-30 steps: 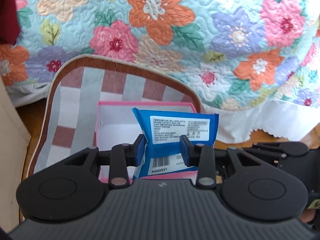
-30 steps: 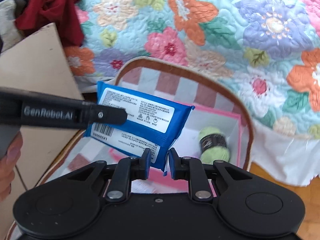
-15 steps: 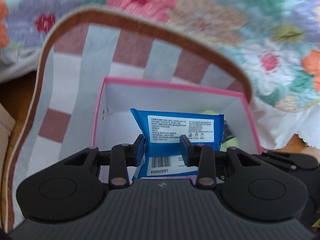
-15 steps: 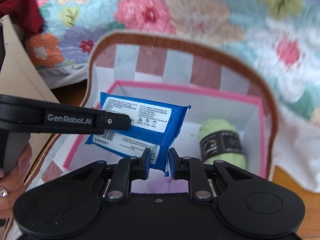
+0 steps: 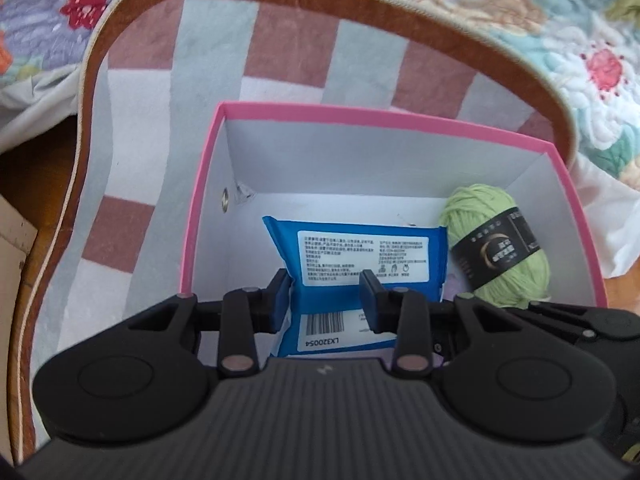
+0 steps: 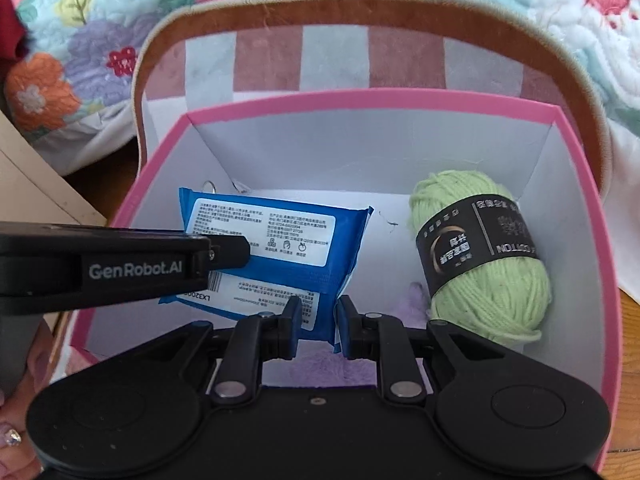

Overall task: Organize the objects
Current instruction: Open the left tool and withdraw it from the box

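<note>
A blue wipes packet (image 5: 360,256) (image 6: 280,240) with a white label hangs inside a pink-rimmed white box (image 5: 360,114) (image 6: 360,98). My left gripper (image 5: 325,300) is shut on the packet's near edge. My right gripper (image 6: 317,326) is shut on the packet's lower corner, with the left gripper's body (image 6: 120,264) crossing in from the left. A ball of light green yarn (image 5: 496,248) (image 6: 480,256) with a black band lies at the right of the box floor. Something purple and fuzzy (image 6: 332,368) lies under the packet.
The box stands on a striped brown-edged mat (image 5: 140,160) (image 6: 336,60) on a wooden floor. A floral quilt (image 5: 560,20) (image 6: 80,20) hangs behind. A cardboard panel (image 6: 36,192) stands at the left. A hand (image 6: 16,420) shows at the lower left.
Both grippers have moved forward and down with the blue packet, from above the box rim to inside the box. The yarn ball has come into fuller view.
</note>
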Motion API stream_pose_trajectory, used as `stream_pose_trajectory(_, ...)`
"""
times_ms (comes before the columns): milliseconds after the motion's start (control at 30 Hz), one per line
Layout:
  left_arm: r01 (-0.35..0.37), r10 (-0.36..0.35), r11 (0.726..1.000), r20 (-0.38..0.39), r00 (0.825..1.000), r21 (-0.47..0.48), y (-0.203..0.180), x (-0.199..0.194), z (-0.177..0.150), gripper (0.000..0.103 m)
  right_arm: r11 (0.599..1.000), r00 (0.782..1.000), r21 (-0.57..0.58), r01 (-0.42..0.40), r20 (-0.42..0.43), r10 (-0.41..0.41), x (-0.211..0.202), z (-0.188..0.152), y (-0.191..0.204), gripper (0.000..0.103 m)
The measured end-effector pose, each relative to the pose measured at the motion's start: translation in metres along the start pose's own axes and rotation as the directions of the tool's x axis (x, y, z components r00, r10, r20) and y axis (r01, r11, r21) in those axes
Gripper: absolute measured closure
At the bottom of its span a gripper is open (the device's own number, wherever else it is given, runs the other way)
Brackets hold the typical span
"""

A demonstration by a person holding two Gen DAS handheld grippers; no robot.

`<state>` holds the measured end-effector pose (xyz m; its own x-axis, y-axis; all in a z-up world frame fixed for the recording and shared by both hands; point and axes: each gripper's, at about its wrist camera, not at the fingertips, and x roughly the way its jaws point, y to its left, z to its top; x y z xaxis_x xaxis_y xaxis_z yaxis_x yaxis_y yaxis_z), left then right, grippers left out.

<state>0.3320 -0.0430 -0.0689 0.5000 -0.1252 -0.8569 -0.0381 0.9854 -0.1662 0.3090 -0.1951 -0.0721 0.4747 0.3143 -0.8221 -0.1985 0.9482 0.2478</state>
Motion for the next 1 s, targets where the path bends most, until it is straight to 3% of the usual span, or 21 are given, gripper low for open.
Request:
stream_pose_trajectory(200,0.026,-0.024,0.999,0.047,0.999,-0.033,0.008,-0.016,-0.002,0.060,0.999,0.999,0.003,0.037,0.012,-0.037,-0.003,-0.009,0.002,0.077)
stream_pose_trajectory(433,0.045,-0.045,0.998,0.009,0.999,0.052,0.005,-0.054,-0.015,0.060,0.999,0.999,0.036,-0.038,0.025,0.038,-0.047,-0.016,0.002,0.077)
stream_pose_trajectory(633,0.087,-0.079,0.989,-0.071,0.994,0.120,-0.009,-0.104,-0.029,0.060,0.998,0.998,-0.027,-0.049,0.024,0.050,-0.110,-0.024,0.015,0.075)
stream_pose_trajectory(833,0.089,-0.061,0.957,-0.111,0.992,0.276,-0.039,-0.166,-0.041,0.054,0.994,0.997,-0.081,-0.079,0.009,0.080,-0.178,-0.036,0.023,0.071)
stream_pose_trajectory(1000,0.118,-0.084,0.921,-0.107,0.991,0.372,-0.060,-0.206,-0.067,0.047,0.982,0.990,-0.137,-0.130,0.040,0.136,-0.230,-0.062,0.028,0.059)
